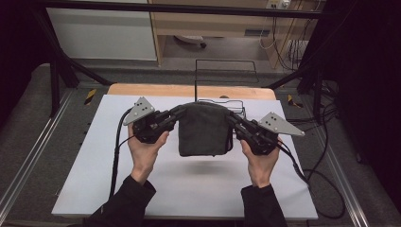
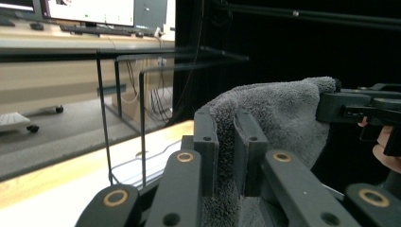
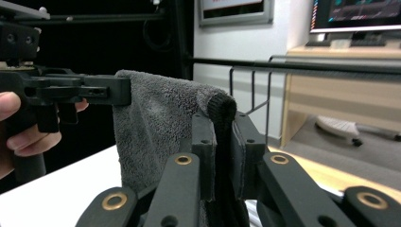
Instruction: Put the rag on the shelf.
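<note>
Black jaws of the left gripper nearest the lens in the left gripper view, pressed together on one top corner of a dark grey towel; likewise the right gripper in its own view, pinching the opposite top corner. Held up off the white worktop between the two grippers, roughly over its middle and a little toward the far edge, hanging down as a folded rectangle with a soft shadow beneath. Thick, fuzzy pile, plainly soft and limp: sags between the two pinch points, will drape and fold under its own weight rather than keep a shape. Judged light and not fragile, with pile that should give the jaws good friction, so little risk of slipping; more likely trouble is layers separating or one corner pulling free if the hands move apart unevenly. Best taken at the corners or along the top hem, as now, with all layers caught. Behind the towel, near the far edge of the worktop, a thin black wire rack with upright bars, close enough to serve as a place to hang the cloth. Beyond that, a wooden strip along the far edge, then grey floor and desk furniture.
</note>
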Available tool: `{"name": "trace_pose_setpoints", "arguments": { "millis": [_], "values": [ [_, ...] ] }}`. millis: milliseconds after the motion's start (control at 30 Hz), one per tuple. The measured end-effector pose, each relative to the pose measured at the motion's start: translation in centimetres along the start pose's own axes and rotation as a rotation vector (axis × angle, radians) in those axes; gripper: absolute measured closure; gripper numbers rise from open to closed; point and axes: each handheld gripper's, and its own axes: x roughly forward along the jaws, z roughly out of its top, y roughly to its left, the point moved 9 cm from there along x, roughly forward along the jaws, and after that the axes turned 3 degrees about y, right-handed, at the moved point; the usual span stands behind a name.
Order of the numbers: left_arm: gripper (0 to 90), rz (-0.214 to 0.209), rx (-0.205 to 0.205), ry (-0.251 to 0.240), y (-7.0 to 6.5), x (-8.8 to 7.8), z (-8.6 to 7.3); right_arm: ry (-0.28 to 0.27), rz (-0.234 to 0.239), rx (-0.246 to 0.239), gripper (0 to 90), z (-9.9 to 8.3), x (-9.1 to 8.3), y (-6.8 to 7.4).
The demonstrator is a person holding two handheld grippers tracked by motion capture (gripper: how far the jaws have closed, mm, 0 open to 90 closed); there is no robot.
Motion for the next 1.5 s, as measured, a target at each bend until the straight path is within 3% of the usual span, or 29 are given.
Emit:
{"name": "trace_pose_setpoints", "arguments": {
  "millis": [533,1067,1500],
  "values": [
    [81.2,0.002,0.019,-0.092,-0.8,1.6,4.2,-0.113,-0.084,-0.020,82.2,4.1,-0.7,-1.4],
    [81.1,-0.012,0.004,-0.165,-1.1,3.5,8.5,-0.173,-0.130,-0.051,82.2,8.3,-1.3,-3.0],
    [81.1,-0.001,0.007,-0.205,-0.5,4.7,12.2,-0.209,-0.157,-0.059,82.2,12.1,-0.7,-4.2]
  ]
}}
